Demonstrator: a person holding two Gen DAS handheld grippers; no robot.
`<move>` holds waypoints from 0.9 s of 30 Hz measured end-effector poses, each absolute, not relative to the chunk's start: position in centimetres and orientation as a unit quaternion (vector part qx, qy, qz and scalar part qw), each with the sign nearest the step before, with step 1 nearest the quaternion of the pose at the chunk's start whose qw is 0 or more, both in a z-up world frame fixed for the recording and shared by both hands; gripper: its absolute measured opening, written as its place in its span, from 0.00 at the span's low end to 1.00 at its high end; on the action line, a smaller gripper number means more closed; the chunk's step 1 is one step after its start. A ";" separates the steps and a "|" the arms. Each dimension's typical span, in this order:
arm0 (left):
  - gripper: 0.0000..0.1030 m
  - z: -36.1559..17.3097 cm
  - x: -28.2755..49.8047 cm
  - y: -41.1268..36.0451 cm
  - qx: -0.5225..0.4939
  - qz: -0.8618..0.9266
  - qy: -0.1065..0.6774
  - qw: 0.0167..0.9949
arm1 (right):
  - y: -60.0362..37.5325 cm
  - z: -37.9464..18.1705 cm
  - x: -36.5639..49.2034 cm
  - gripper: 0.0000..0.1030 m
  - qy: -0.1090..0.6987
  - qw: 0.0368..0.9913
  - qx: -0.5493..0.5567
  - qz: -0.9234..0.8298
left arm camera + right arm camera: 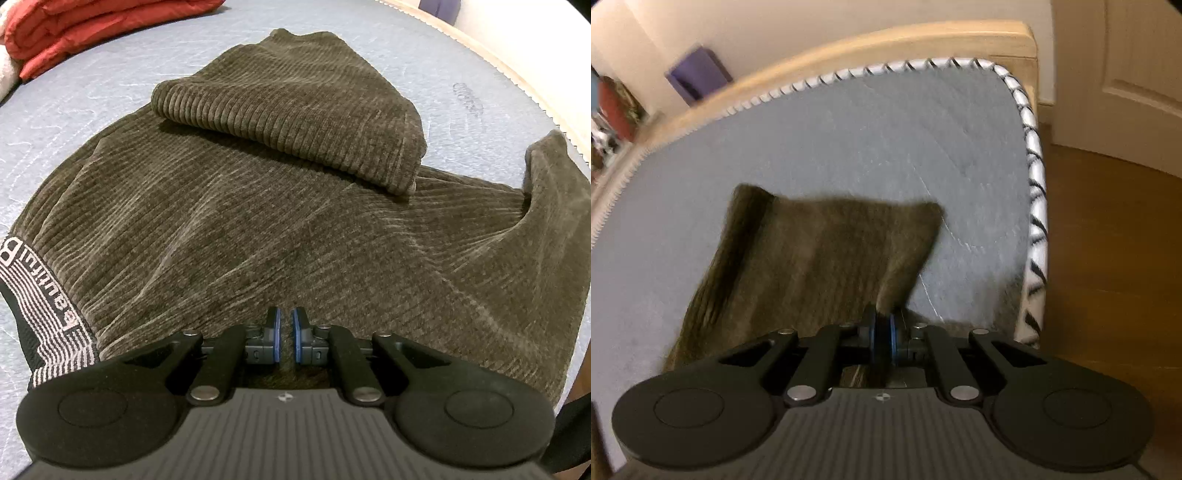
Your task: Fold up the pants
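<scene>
Dark olive corduroy pants (258,229) lie spread on a blue-grey mattress (92,96), one leg end folded back on top (295,107). The striped black-and-white waistband (48,306) shows at the left. My left gripper (286,325) hovers low over the near edge of the pants with its jaws nearly closed, a narrow gap between the blue pads, holding nothing. In the right wrist view my right gripper (882,325) is shut on a pinch of the pants fabric (820,258), lifting a leg portion above the mattress (849,140). That view is blurred by motion.
A folded red blanket (74,33) lies at the far left of the mattress. The mattress has a black-and-white piped edge (1034,206) and a wooden bed frame (849,51). Wooden floor (1108,258) and a white door (1126,55) are on the right.
</scene>
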State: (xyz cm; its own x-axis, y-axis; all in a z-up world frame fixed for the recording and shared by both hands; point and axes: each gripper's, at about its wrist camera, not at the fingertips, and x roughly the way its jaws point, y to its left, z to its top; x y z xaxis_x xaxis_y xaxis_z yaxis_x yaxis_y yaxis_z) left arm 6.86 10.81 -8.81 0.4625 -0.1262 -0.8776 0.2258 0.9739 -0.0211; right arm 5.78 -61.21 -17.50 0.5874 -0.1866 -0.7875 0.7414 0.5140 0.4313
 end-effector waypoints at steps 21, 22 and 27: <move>0.09 -8.8 7.2 10.8 0.047 -0.102 0.508 0.854 | -62.8 -15.0 3.5 0.38 0.288 0.755 0.339 -0.481; 0.09 -8.8 7.3 10.7 0.049 -0.102 0.508 0.854 | -62.3 -14.0 3.5 0.43 0.266 0.769 0.332 -0.477; 0.10 -8.9 7.3 10.5 0.051 -0.102 0.507 0.854 | -58.5 -12.7 9.0 0.44 0.252 0.869 0.327 -0.274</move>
State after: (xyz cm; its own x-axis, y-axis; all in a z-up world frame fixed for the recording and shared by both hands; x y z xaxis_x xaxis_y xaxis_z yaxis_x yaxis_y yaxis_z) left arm 7.32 10.51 -8.86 0.4654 -0.1217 -0.8767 0.2260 0.9740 -0.0152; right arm 9.01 -58.45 -12.67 0.7227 -0.3109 -0.6173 0.6407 0.6362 0.4298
